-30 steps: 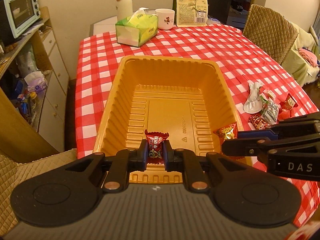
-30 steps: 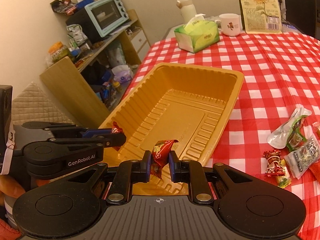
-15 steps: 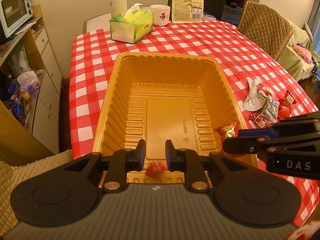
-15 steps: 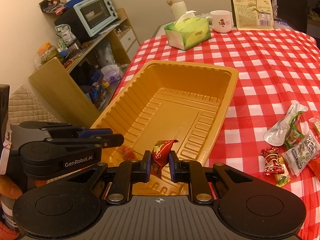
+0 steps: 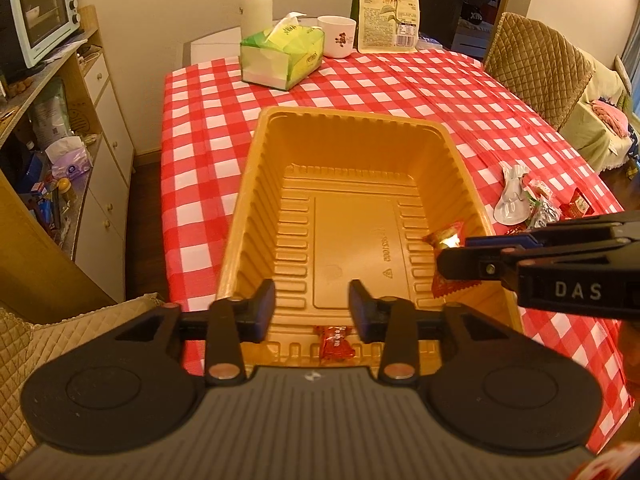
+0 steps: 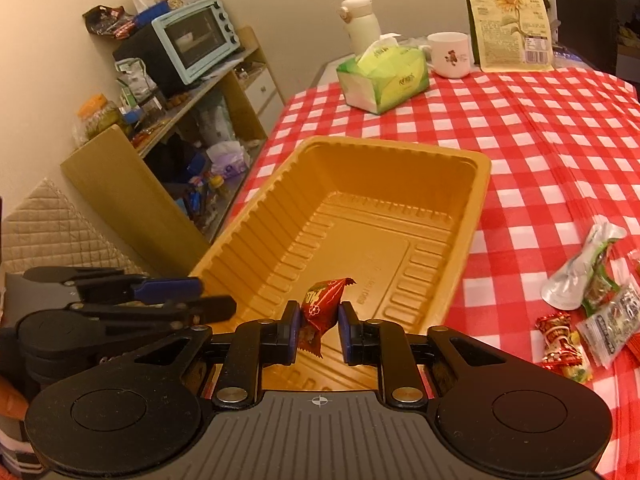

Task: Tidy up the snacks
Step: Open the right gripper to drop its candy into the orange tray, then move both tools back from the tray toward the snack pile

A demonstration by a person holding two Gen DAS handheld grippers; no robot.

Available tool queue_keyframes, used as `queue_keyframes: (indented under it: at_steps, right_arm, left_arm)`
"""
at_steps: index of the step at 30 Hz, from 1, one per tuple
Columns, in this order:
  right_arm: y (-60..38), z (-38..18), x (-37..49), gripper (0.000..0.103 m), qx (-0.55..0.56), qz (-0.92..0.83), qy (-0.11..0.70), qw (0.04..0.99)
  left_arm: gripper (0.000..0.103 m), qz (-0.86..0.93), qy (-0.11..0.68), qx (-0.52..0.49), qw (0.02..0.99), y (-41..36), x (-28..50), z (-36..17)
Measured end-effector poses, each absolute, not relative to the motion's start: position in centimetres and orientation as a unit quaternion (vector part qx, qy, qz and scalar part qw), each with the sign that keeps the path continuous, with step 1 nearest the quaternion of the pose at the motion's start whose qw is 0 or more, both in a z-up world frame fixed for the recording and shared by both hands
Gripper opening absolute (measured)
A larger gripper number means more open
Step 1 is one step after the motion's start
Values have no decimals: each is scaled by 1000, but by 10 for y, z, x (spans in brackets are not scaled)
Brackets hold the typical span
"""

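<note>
An orange plastic tray [image 5: 352, 114] [image 6: 400, 148] sits on the red checked tablecloth. My left gripper [image 5: 312, 308] hangs over the tray's near end, its jaws opening with nothing between them. Below it a red wrapped candy [image 5: 335, 342] lies on the tray floor. My right gripper [image 6: 319, 330] is over the tray's near right corner, jaws opening. A second red candy [image 6: 320, 306] sits loosely between its pads, leaning on the left one. Several loose snacks [image 6: 592, 308] [image 5: 532, 200] lie on the cloth right of the tray.
At the far end of the table stand a green tissue box [image 5: 282, 56], a white mug [image 5: 338, 36], a cream flask [image 5: 256, 0] and a sunflower-seed bag [image 5: 388, 6]. A quilted chair [image 5: 536, 64] is at the right; a cabinet with an oven [image 6: 196, 38] is at the left.
My left gripper let go of its red candy, which dropped into the tray, and its jaws spread wider. The right jaws have parted and the candy between them has tilted.
</note>
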State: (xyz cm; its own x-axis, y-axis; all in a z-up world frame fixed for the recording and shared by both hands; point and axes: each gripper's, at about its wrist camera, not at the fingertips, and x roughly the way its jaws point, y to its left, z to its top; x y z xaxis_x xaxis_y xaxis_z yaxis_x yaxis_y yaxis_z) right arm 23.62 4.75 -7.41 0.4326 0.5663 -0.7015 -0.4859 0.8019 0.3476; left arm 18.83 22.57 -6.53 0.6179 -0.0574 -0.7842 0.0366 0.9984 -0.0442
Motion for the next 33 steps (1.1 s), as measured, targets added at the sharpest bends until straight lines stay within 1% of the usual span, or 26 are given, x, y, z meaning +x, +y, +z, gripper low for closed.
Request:
queue_keyframes:
  at_steps: [1,3,4,10,23,33]
  right_arm:
    - [48,-74,236,46,46,311,431,846]
    - [47,-74,235,57,52,310,425,849]
    - [48,-74,235,57,53,310,426,848]
    - [45,-76,233,60,52,304,436,846]
    - [32,-71,224,62,61,301,432,848]
    - [3,-61,209,63,61,328,422,843]
  left_arm:
    - [42,-25,436,-12,900,227,187,-65]
    - [46,-23,437,-14,899,229,184,-65]
    - [50,-22,437,-15,899,230,183,-65]
    - [56,-19,441,-19,897,232,178,-66]
    - [56,-19,436,-22,900,227,171,-59]
    - [56,3,428,-33,903,203,145,-49]
